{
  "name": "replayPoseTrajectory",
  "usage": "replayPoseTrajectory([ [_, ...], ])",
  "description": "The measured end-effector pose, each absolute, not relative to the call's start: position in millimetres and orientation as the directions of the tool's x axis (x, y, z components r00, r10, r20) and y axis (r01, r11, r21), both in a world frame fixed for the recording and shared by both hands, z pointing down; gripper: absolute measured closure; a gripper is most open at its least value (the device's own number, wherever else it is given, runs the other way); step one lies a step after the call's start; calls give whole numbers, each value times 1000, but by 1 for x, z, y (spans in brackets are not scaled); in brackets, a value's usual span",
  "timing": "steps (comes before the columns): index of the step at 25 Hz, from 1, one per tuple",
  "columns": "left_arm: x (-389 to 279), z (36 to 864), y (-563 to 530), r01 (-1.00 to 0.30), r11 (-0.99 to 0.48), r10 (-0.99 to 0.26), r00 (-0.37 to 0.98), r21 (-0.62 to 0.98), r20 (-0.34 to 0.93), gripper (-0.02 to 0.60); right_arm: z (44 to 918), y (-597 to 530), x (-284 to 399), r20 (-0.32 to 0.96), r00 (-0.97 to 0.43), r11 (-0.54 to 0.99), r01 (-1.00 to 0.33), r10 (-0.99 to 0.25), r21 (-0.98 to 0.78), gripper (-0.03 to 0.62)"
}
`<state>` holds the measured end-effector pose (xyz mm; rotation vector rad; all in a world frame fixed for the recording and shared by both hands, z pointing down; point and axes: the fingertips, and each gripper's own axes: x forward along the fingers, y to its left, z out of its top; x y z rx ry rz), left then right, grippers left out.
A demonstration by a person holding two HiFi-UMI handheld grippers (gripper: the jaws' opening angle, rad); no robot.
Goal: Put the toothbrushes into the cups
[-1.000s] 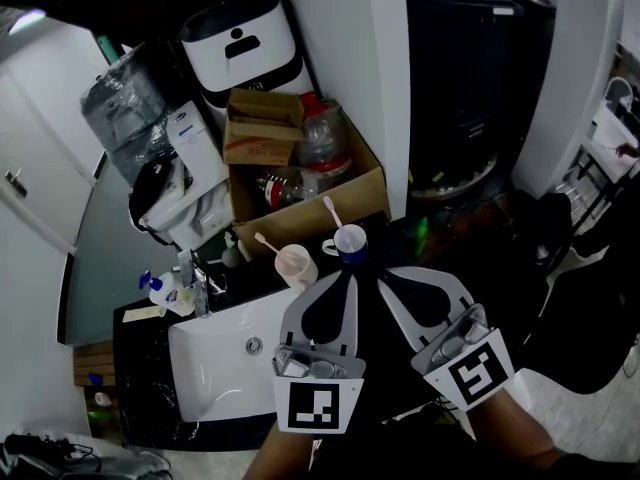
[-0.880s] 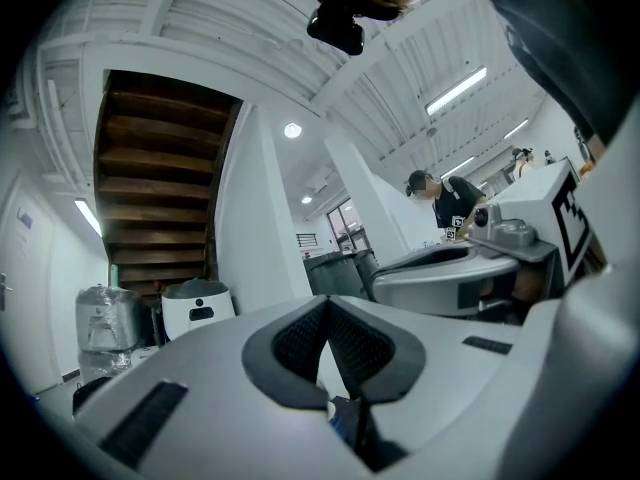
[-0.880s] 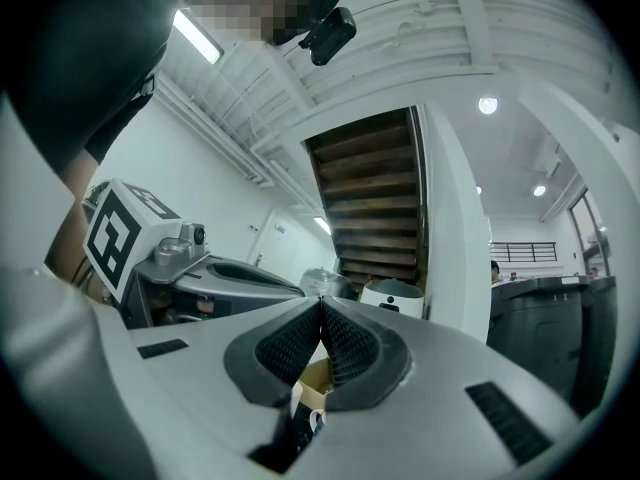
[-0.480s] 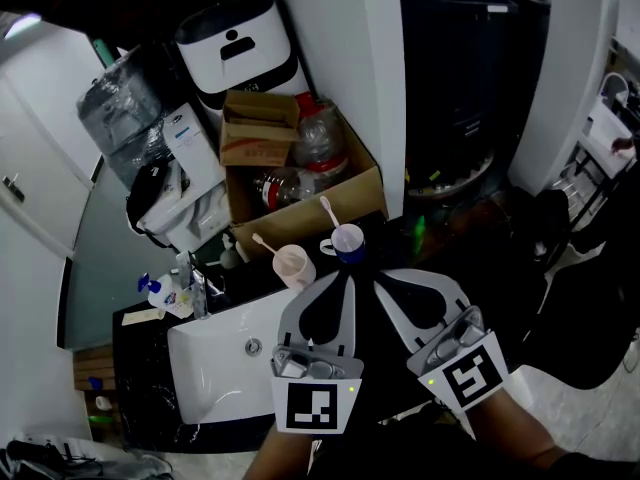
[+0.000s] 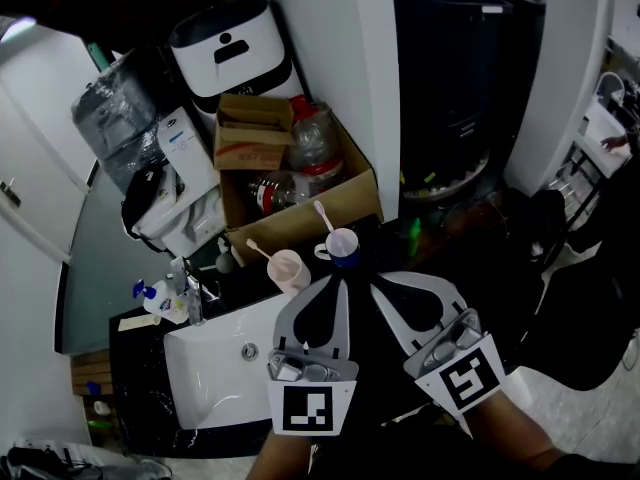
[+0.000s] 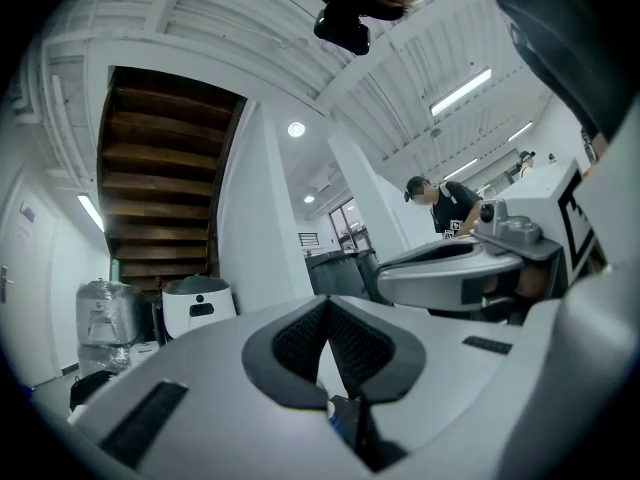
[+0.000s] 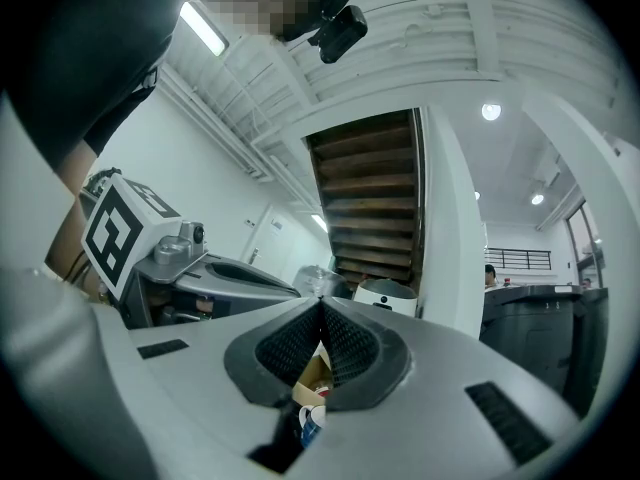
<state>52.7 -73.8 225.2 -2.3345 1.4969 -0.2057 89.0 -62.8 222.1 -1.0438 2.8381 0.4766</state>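
Note:
A pink cup (image 5: 289, 269) and a blue cup (image 5: 342, 245) stand on the dark counter behind the sink, and a toothbrush leans out of each. My left gripper (image 5: 339, 279) is shut and holds nothing, its tips just below the blue cup. Beside it my right gripper (image 5: 376, 281) is also shut and holds nothing, a little right of that cup. In the left gripper view the jaws (image 6: 326, 304) meet at a point. In the right gripper view the right gripper (image 7: 321, 305) is pressed together too, with the blue cup (image 7: 311, 420) showing below its jaws.
A white sink (image 5: 205, 373) with a faucet (image 5: 189, 290) lies left of the grippers. Behind the cups is a cardboard box (image 5: 345, 199) of bottles. A white bin (image 5: 232, 48) and a wrapped water jug (image 5: 112, 118) stand further back. A white pillar (image 5: 335, 68) rises at centre.
The head view has shifted slightly, so everything sits a little further left. Both grippers stay shut, side by side below the cups.

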Motion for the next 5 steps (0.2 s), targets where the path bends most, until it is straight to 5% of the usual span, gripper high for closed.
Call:
replayPoseTrajectory([
  [5,54,227,-78,-839,-371,-902,427,-397,-59,574,224,-67,93,-185,-760,715,-649,-623,260,563],
])
